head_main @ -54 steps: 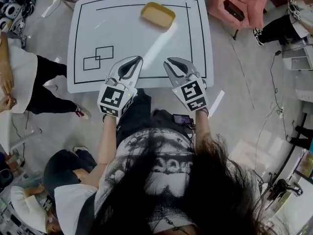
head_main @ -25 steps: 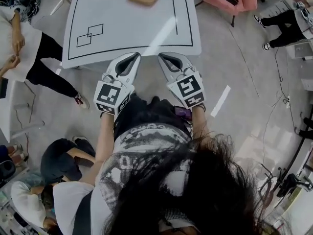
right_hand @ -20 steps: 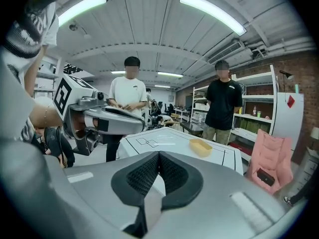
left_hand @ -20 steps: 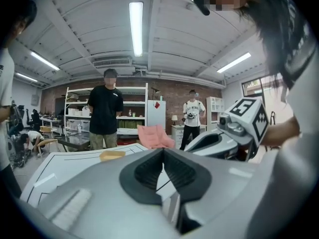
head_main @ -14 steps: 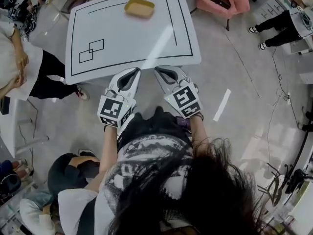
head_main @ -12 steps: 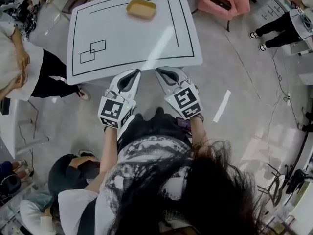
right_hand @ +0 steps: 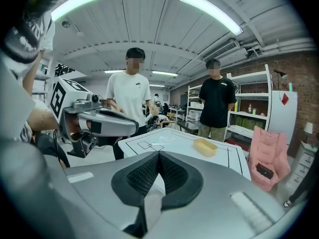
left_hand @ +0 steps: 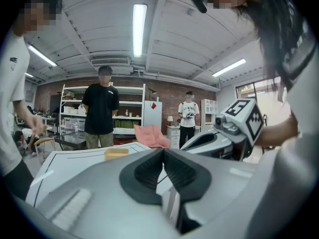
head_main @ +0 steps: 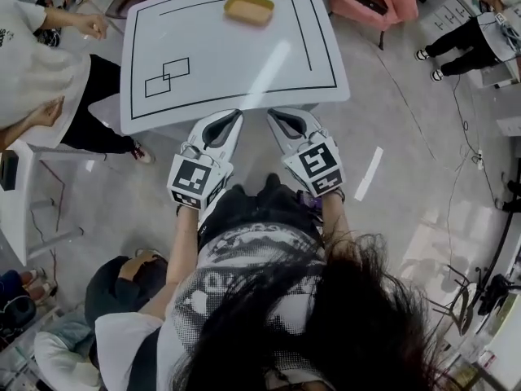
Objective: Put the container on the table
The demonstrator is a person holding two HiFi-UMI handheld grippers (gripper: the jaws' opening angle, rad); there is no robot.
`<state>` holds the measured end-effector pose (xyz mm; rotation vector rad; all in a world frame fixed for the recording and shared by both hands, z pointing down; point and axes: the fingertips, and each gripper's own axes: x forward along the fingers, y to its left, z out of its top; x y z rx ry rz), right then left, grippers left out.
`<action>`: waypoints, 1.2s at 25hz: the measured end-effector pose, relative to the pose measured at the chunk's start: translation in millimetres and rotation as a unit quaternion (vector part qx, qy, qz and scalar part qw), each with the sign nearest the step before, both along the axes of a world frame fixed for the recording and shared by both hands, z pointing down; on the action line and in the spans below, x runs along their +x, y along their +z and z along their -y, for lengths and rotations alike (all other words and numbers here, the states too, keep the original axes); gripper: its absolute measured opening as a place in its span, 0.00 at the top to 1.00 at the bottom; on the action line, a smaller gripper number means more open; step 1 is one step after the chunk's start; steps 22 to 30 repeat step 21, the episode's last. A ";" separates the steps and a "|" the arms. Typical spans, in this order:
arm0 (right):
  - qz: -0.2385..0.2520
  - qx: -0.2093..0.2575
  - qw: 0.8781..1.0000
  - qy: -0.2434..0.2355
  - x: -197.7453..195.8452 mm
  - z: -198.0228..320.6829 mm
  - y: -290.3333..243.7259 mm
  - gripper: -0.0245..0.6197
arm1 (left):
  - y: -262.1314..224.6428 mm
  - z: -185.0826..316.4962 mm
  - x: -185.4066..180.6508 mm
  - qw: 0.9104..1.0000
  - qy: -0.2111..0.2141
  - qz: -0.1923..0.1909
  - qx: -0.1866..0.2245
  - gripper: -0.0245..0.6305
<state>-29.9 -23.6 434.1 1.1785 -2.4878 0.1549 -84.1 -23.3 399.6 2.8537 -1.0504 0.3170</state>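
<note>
- Head view: the yellow container sits on the white table, near the tabletop's far edge and toward its far right corner, inside the black outline. The left gripper and right gripper are side by side at the near edge, well apart from the container.
- Left gripper view: its 2 jaws are pressed together with nothing between them, and the container lies far ahead on the tabletop.
- Right gripper view: its 2 jaws also meet, empty.

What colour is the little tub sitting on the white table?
The tub is mustard yellow; the head view shows it best.
</note>
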 end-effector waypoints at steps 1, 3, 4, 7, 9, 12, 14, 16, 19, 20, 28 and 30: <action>0.000 0.001 1.000 0.003 -3.0 -1.0 -0.4 0.96 | 0.9 -1.7 -4.6 1.000 0.000 0.001 -0.001 0.96; 0.001 0.004 1.000 0.007 -8.7 -3.3 -2.2 0.96 | 2.8 -5.4 -13.7 1.000 0.000 0.003 -0.004 0.96; 0.002 0.005 1.000 0.009 -11.4 -5.2 -2.9 0.96 | 3.3 -7.5 -17.5 1.000 0.001 0.003 -0.003 0.96; 0.002 0.006 1.000 0.013 -20.8 -11.1 -2.6 0.96 | 5.3 -12.9 -28.3 1.000 0.004 0.003 -0.002 0.96; 0.000 0.005 1.000 0.012 -30.7 -13.3 -0.9 0.96 | 4.5 -14.4 -36.6 1.000 0.004 0.000 0.001 0.96; -0.002 0.007 1.000 0.005 -44.2 -17.0 -0.7 0.96 | 4.9 -18.3 -47.3 1.000 0.004 0.002 -0.003 0.96; -0.006 0.008 1.000 0.003 -49.3 -19.4 -3.3 0.96 | 0.9 -19.8 -50.5 1.000 0.004 -0.003 0.002 0.96; -0.010 0.009 1.000 0.003 -53.9 -21.6 -6.0 0.96 | -1.4 -22.1 -53.8 1.000 0.006 -0.005 0.006 0.96; -0.008 0.013 1.000 0.004 -61.9 -23.8 -7.8 0.96 | -0.8 -25.6 -61.3 1.000 0.010 -0.004 0.007 0.96; -0.008 0.014 1.000 0.004 -64.5 -24.2 -7.8 0.96 | -0.5 -26.2 -64.1 1.000 0.010 -0.005 0.009 0.96; -0.008 0.014 1.000 0.005 -67.2 -24.7 -7.6 0.96 | -0.3 -26.6 -66.8 1.000 0.011 -0.005 0.010 0.96; -0.008 0.014 1.000 0.005 -67.2 -24.7 -7.6 0.96 | -0.3 -26.6 -66.8 1.000 0.011 -0.005 0.010 0.96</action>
